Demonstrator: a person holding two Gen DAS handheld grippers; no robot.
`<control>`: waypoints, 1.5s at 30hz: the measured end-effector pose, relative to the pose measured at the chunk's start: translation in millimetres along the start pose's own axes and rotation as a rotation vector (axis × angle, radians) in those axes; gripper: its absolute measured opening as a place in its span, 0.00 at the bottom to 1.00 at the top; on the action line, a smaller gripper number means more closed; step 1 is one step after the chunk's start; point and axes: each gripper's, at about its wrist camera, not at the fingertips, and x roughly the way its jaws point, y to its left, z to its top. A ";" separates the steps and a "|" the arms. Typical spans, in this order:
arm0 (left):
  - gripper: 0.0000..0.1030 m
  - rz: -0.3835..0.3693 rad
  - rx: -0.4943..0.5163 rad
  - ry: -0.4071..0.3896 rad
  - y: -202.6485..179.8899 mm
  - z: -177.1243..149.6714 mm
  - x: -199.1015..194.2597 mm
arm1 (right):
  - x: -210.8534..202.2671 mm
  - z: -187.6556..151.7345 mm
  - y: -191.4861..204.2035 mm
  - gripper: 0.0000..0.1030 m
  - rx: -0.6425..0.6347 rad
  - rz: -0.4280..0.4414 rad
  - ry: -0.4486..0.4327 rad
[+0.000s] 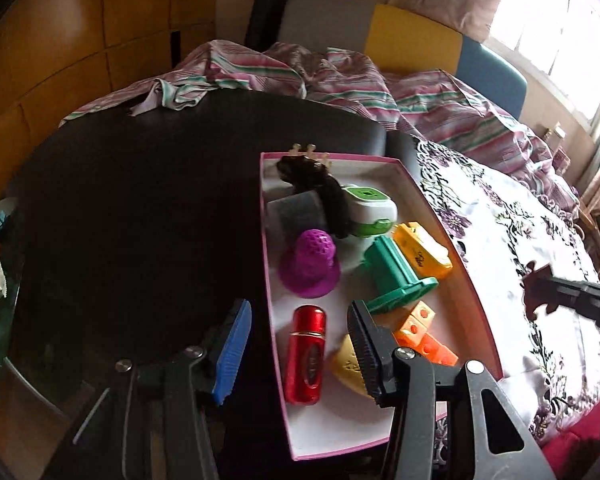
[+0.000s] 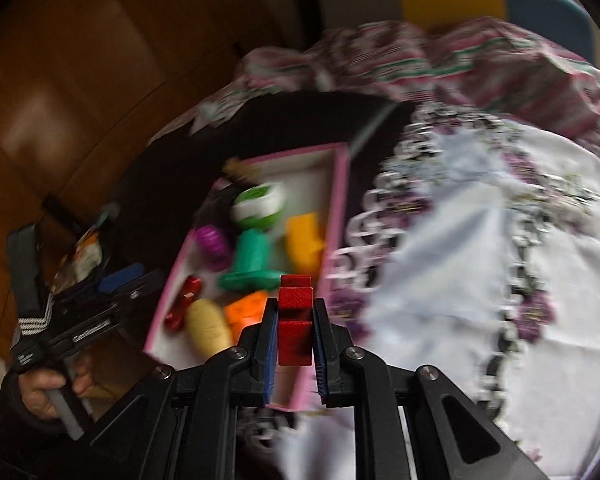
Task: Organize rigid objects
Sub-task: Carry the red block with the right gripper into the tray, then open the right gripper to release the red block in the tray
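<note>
The right gripper [image 2: 296,334] is clamped on a red stepped plastic block [image 2: 295,320], its 2 blue-padded fingers [image 2: 271,344] pressed narrow against the block's flanks, and it hangs above the near right edge of the shallow pink-rimmed white cardboard box [image 2: 339,200]. The right wrist view is smeared with motion, so exact clearance over the rim cannot be judged.

The left gripper [image 1: 300,344] holds nothing. Its fingers stand wide, straddling the box's left wall near the near corner: the blue pad [image 1: 234,350] is over the dark round table [image 1: 140,200], the black pad over the box floor.

The box is already crowded. A glossy red metal cylinder [image 1: 306,354] and a yellow egg-shaped plastic piece [image 1: 348,364] lie at the near end, with an orange holed plastic block [image 1: 418,330] beside them near the right wall. A green plastic spool-like piece [image 1: 396,276] sits mid-box.

Risks, as I judge them:
- Releasing from height onto the orange block or green piece could bounce the red block over the low right wall onto the white flowered tablecloth [image 1: 520,240].
- Clipping the rim on the way in could shove or tip the light box.
- The 2 grippers work the same near end and could collide.
- The only bare floor appears to be the near corner, a tight target.
</note>
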 end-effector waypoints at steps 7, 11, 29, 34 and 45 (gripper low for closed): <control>0.50 0.007 -0.030 0.004 13.7 -3.6 0.3 | 43.9 1.0 26.1 0.14 -0.029 -0.008 0.088; 0.52 0.009 -0.043 0.004 18.8 -4.8 1.1 | 64.9 -0.1 27.3 0.15 -0.042 -0.065 0.126; 0.63 0.032 -0.041 -0.014 19.8 -7.9 -1.9 | 63.7 -1.3 23.1 0.35 -0.006 -0.141 0.054; 0.68 0.048 -0.032 -0.033 16.1 -9.3 -8.4 | 52.7 -5.5 31.6 0.36 -0.017 -0.188 -0.001; 0.90 0.112 -0.025 -0.132 6.9 -15.2 -37.9 | 34.9 -26.4 73.6 0.37 -0.100 -0.342 -0.163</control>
